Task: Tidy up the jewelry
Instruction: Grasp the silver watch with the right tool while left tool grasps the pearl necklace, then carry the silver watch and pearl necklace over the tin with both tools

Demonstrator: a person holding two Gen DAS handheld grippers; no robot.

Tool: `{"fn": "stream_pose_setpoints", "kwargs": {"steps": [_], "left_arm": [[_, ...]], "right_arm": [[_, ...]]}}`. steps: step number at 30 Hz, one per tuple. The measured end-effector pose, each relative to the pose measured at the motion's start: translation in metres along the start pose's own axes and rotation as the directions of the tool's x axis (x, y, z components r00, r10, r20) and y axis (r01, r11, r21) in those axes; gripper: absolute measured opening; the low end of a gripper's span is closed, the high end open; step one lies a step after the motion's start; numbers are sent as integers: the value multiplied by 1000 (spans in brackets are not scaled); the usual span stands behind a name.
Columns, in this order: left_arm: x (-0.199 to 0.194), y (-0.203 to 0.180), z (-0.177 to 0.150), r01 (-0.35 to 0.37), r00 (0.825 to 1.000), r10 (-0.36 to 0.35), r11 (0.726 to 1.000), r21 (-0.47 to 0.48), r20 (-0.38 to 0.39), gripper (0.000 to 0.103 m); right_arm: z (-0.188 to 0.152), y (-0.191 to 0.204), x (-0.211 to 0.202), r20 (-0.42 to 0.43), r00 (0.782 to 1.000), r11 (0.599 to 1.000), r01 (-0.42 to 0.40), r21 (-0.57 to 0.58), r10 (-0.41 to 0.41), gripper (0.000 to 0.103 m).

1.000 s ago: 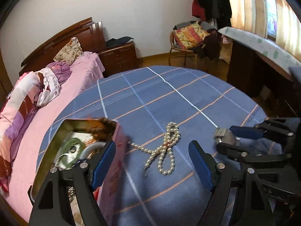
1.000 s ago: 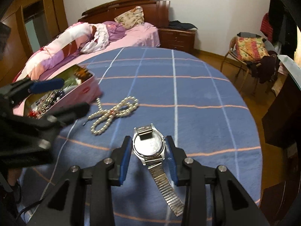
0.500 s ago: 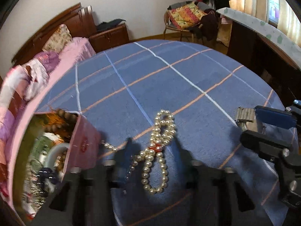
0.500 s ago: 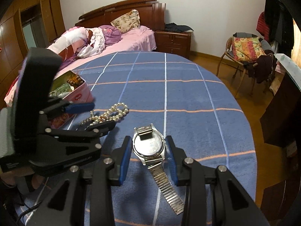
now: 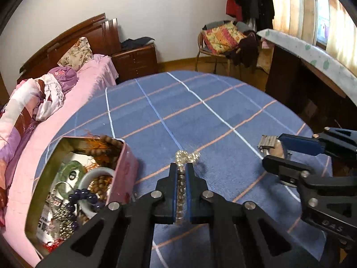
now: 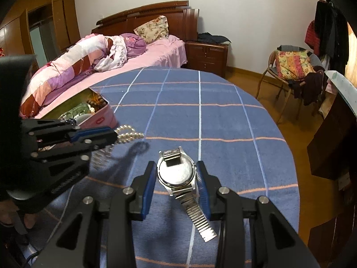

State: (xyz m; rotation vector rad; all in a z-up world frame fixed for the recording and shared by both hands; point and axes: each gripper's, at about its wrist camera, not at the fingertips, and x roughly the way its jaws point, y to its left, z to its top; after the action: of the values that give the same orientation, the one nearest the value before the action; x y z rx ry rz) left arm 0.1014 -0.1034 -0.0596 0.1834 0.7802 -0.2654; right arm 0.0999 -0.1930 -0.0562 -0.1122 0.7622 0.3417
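Your left gripper [image 5: 181, 169] has just been closing and now pinches the pearl necklace [image 5: 186, 155] between its blue pads, the beads bunched past the tips over the blue checked blanket [image 5: 200, 120], just right of the open pink tin [image 5: 125, 169] full of jewelry. Your right gripper [image 6: 176, 174] clamps the silver watch [image 6: 176, 172] by its case, band hanging down above the blanket.

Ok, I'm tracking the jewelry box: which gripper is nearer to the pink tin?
Left. The left gripper, shut on the pearl necklace, sits beside the pink tin; the right gripper, holding the watch, is farther off.
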Motion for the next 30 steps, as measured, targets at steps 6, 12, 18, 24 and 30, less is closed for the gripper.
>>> {"fn": "stream_pose_setpoints", "kwargs": {"steps": [6,12,18,24,30], "left_arm": [[-20,6,3,12,999,-11,1000,-12,41,5],[-46,20,9,8,996,-5,999,-36,89,5],[-70,35,13,-11,992,18,999,-53,129,5],[-89,53,11,-35,986,48,996,-83,157,5],[-98,73,8,-58,982,78,992,-115,170,5]], "right_arm": [[5,5,-4,13,1000,1000,3,-19,-3,38],[12,11,-12,33,999,999,3,-42,-2,38],[20,21,-19,57,998,998,-3,-68,7,38],[28,36,-23,74,997,995,-10,-103,18,38],[37,55,-26,86,996,989,-20,-143,33,38]]}}
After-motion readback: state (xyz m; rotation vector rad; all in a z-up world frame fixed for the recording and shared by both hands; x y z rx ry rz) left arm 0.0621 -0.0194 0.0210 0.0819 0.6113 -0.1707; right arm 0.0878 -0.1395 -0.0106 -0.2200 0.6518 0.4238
